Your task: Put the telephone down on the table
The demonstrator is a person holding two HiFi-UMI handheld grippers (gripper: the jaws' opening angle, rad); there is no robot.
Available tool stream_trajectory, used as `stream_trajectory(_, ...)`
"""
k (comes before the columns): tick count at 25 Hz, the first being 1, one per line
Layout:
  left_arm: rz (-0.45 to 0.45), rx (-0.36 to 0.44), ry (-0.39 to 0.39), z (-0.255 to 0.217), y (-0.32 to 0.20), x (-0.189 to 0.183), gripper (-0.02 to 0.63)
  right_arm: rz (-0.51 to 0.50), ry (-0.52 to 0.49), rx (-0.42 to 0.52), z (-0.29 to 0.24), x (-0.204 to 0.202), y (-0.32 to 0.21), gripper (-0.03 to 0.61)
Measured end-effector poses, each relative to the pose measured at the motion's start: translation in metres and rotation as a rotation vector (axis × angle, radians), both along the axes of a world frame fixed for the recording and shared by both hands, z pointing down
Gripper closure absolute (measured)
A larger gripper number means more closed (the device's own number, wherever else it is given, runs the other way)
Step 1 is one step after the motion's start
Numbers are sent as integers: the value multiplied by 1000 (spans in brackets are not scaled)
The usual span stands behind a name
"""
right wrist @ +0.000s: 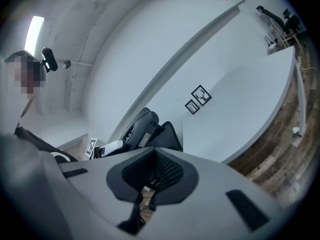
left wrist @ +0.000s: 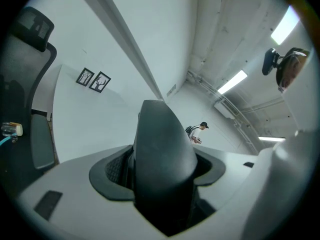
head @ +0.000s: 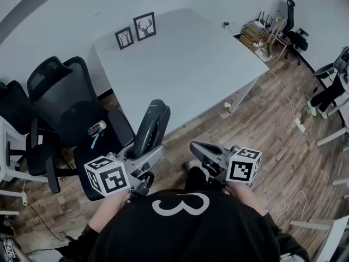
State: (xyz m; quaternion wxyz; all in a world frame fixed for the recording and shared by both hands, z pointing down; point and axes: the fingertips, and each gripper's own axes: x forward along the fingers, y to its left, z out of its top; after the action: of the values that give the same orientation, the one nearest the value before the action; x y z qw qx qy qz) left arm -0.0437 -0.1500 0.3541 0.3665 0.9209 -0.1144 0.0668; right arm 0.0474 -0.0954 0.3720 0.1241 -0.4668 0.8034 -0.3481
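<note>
Shows the telephone [head: 151,125] upright in the left gripper [head: 140,158], clamped low on its dark body between jaws set fairly wide. Shows the right gripper [head: 197,148] beside the left, jaws drawn together on nothing. Places both grippers close to the person's chest, above the wooden floor [head: 262,124] and short of the near edge of the bench [head: 185,70]. Places the telephone in the air, well apart from the bench top, its upper end leaning toward it. Marks two framed pictures [head: 136,30] at the far corner of the bench and an office chair [head: 60,105] to the left, neither in the way of the near side. Counts the pick-up as done, judging by the firm hold. Leaves the whole of the placing: reaching out over the bench edge, lowering the telephone until it lies on the bench top, then opening the left gripper and drawing clear.
</note>
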Motion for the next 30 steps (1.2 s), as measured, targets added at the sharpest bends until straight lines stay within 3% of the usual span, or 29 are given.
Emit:
stream_trajectory(11, -151, -41, -21, 9, -89, 67, 304, -125, -6, -17, -2, 81, -113, 569)
stream_trajectory(20, -274, -53, -30, 15, -149, 90, 305, -233, 2, -38, 2, 106, -176, 569)
stream_trajectory(30, -424, -133, -36, 45, -202, 99, 304, -341, 2, -104, 21, 122, -233, 569)
